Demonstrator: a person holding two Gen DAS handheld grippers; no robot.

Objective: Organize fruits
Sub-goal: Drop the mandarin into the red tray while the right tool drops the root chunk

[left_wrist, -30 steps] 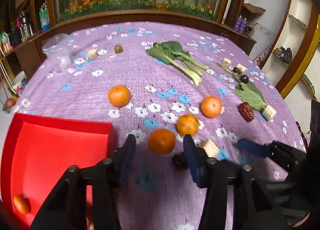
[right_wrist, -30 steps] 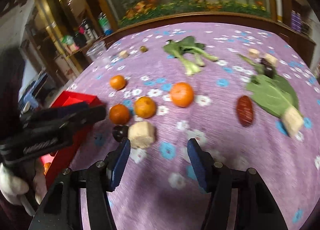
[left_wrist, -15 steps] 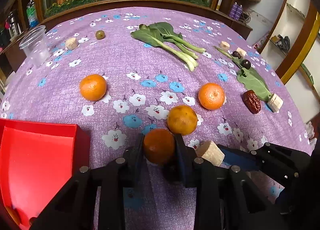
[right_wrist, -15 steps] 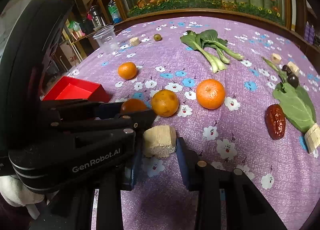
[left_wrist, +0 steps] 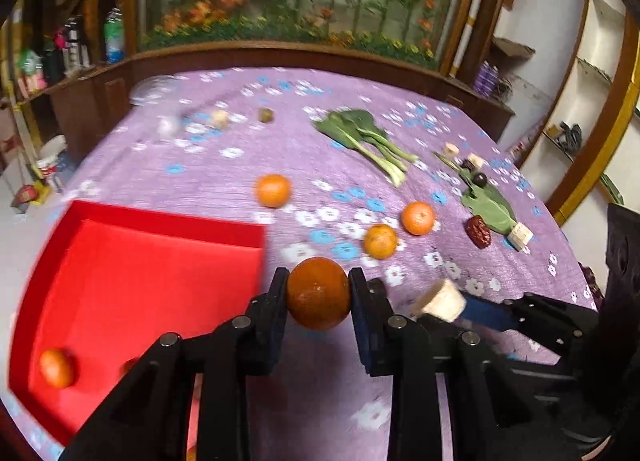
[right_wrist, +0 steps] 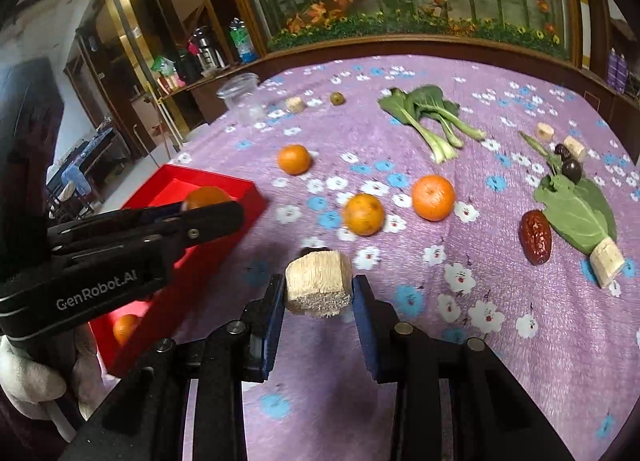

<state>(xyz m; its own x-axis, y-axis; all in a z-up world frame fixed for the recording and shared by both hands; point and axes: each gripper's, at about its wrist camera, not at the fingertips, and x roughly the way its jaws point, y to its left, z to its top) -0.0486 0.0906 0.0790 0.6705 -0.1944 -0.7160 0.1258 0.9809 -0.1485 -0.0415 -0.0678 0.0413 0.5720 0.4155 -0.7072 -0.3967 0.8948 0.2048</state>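
Observation:
My left gripper [left_wrist: 318,293] is shut on an orange [left_wrist: 319,293] and holds it above the cloth, just right of the red tray [left_wrist: 160,221]. The tray holds another orange [left_wrist: 57,367]. My right gripper [right_wrist: 319,291] is shut on a pale fibrous chunk [right_wrist: 319,287], lifted off the table; the chunk also shows in the left wrist view [left_wrist: 439,300]. Three oranges lie on the purple cloth: one far [right_wrist: 294,159], one in the middle [right_wrist: 363,214] and one to the right [right_wrist: 433,197]. The left gripper with its orange [right_wrist: 206,197] shows over the tray [right_wrist: 248,197].
Bok choy [right_wrist: 430,113], a green leaf [right_wrist: 576,209], a red date [right_wrist: 535,236], dark fruits [right_wrist: 571,169] and several pale chunks [right_wrist: 607,263] lie at right. A clear plastic cup [right_wrist: 240,95] and a small green fruit [right_wrist: 337,98] stand far back.
Both grippers have lifted off the cloth with their loads. The left gripper has carried the orange left toward the red tray. The right gripper has closed on the pale chunk.

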